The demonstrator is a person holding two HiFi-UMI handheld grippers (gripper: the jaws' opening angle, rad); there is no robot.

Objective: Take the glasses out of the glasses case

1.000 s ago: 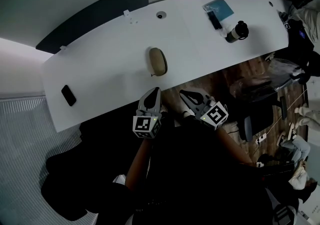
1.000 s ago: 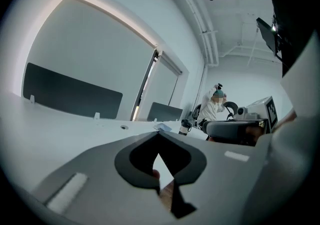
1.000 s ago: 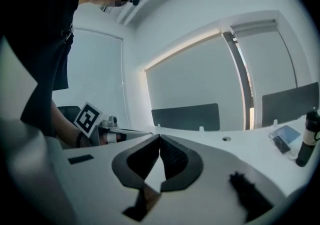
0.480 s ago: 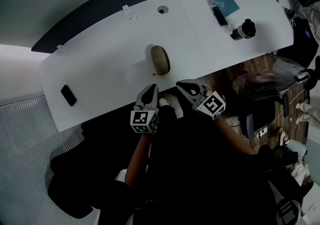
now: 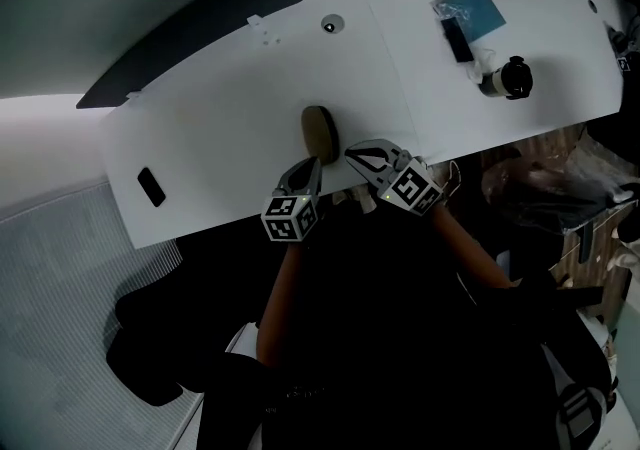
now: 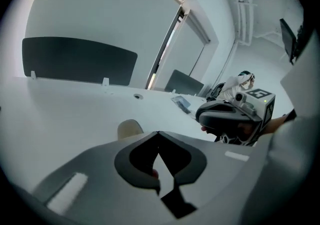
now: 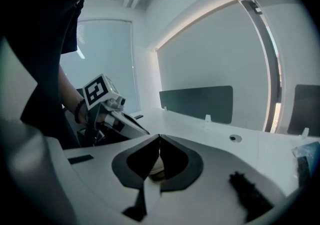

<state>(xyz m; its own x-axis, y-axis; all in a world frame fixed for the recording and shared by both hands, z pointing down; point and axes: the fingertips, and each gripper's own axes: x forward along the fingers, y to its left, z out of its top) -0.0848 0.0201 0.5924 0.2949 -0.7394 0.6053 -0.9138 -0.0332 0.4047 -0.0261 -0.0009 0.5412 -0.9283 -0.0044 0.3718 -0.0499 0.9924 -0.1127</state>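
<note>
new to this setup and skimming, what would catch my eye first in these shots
The tan glasses case lies alone near the front edge of the long white table. The left gripper and right gripper point at it from just in front, jaws together and empty. A flat black device lies far off at the table's left end.

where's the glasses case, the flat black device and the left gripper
glasses case [image 5: 319, 130], head view, middle of its tan shell
flat black device [image 5: 152, 187], head view, its middle
left gripper [image 5: 312, 167], head view, between its shut fingertips
</note>
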